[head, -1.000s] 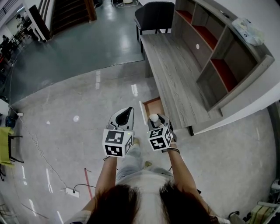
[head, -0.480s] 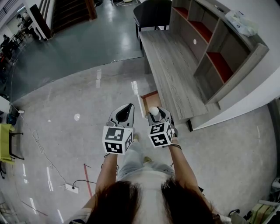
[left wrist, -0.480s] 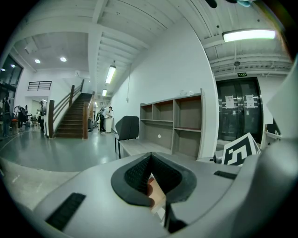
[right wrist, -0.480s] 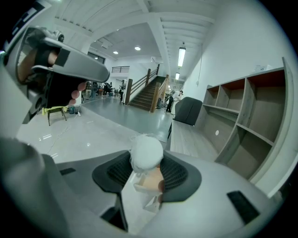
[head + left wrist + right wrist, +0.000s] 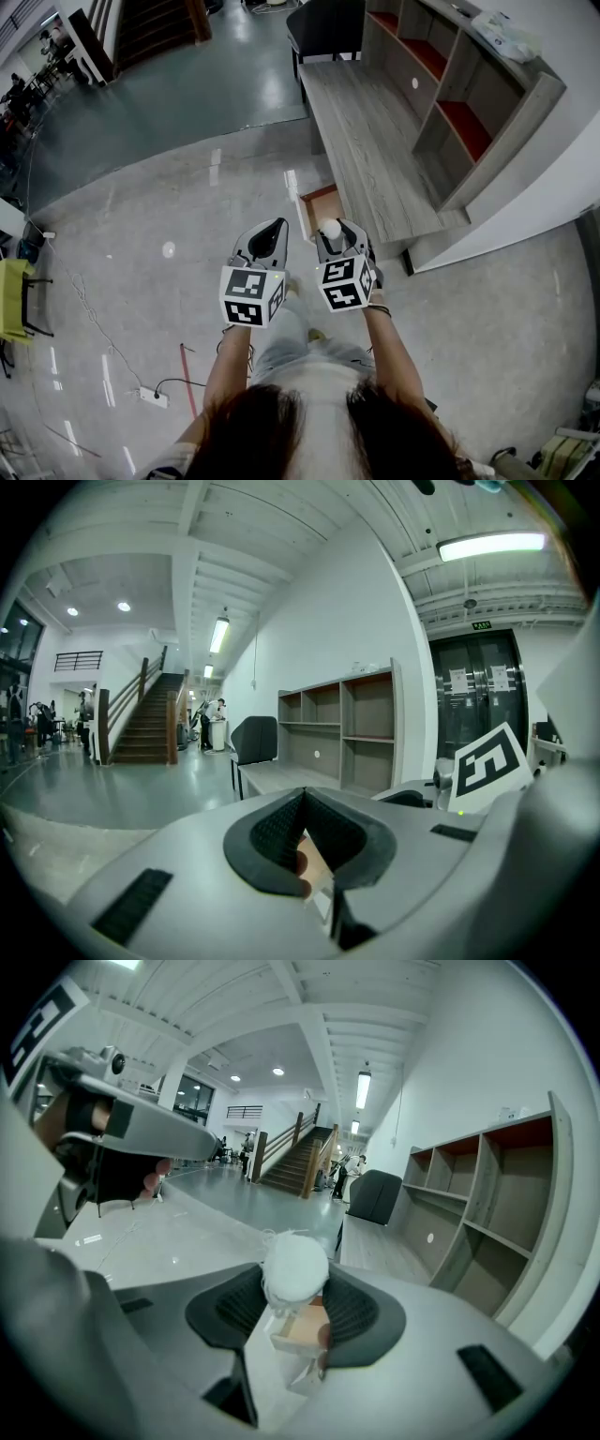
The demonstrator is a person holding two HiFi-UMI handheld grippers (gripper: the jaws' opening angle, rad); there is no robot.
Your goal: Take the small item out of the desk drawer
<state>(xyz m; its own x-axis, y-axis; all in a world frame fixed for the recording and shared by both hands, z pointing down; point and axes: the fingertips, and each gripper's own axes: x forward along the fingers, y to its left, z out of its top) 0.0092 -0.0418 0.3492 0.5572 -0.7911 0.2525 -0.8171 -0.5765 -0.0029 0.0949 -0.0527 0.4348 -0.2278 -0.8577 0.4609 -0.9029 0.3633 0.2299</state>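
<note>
My right gripper (image 5: 331,229) is shut on a small white round item (image 5: 331,228), held above the floor just in front of the open desk drawer (image 5: 322,200). In the right gripper view the white item (image 5: 295,1264) sits pinched between the black pads (image 5: 352,1312), with the pale wooden drawer (image 5: 302,1327) visible below it. My left gripper (image 5: 272,230) hangs beside the right one, to its left. Its jaws are shut with nothing between them, as the left gripper view also shows for the left gripper (image 5: 302,803).
The long grey wooden desk (image 5: 375,131) runs away to the upper right, with a shelf unit (image 5: 464,89) on its far side. A dark chair (image 5: 323,23) stands at the desk's far end. A white power strip (image 5: 155,398) and cable lie on the glossy floor at lower left.
Both grippers have stayed side by side in front of the drawer, the right one still holding the white item. The view has shifted slightly.
</note>
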